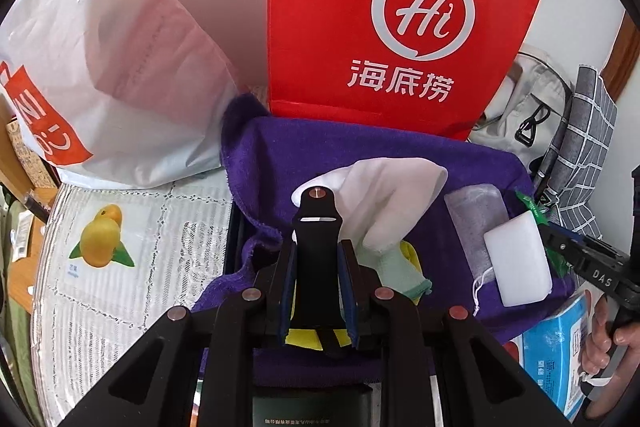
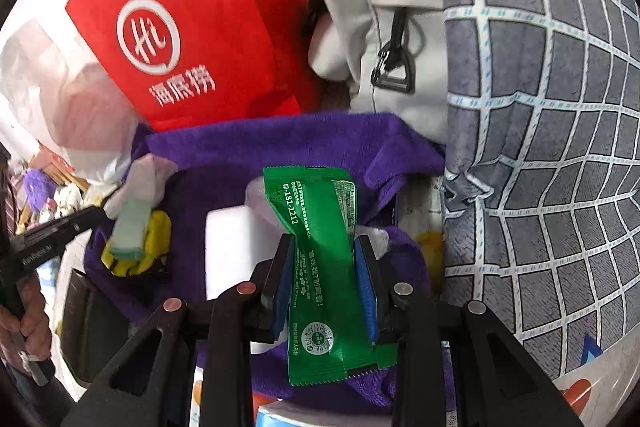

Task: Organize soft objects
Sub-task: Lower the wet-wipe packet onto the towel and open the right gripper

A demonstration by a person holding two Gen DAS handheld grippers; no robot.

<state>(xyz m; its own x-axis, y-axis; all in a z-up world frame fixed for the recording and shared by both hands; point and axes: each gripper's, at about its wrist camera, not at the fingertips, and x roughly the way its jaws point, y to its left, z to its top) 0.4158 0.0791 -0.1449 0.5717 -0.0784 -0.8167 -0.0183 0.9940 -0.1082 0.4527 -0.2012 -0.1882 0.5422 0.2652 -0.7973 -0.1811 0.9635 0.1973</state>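
The right gripper (image 2: 324, 263) is pinching a green sachet (image 2: 320, 259) lengthwise above the purple towel (image 2: 256, 143), likely to lay it beside the white block (image 2: 228, 247) there. The left gripper (image 1: 317, 259) is clamping a black, yellow-backed object (image 1: 316, 247) over the white glove (image 1: 384, 199). Bags are crowding behind: a red paper bag (image 1: 384, 7), a white plastic bag (image 1: 104, 67) and a grey pouch (image 2: 384, 27)

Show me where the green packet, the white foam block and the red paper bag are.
green packet (image 2: 326, 267): right wrist view, on its middle, between the jaws.
white foam block (image 1: 518, 259): left wrist view, on its flat top face.
red paper bag (image 1: 320, 27): left wrist view, on its front panel, left of the logo.
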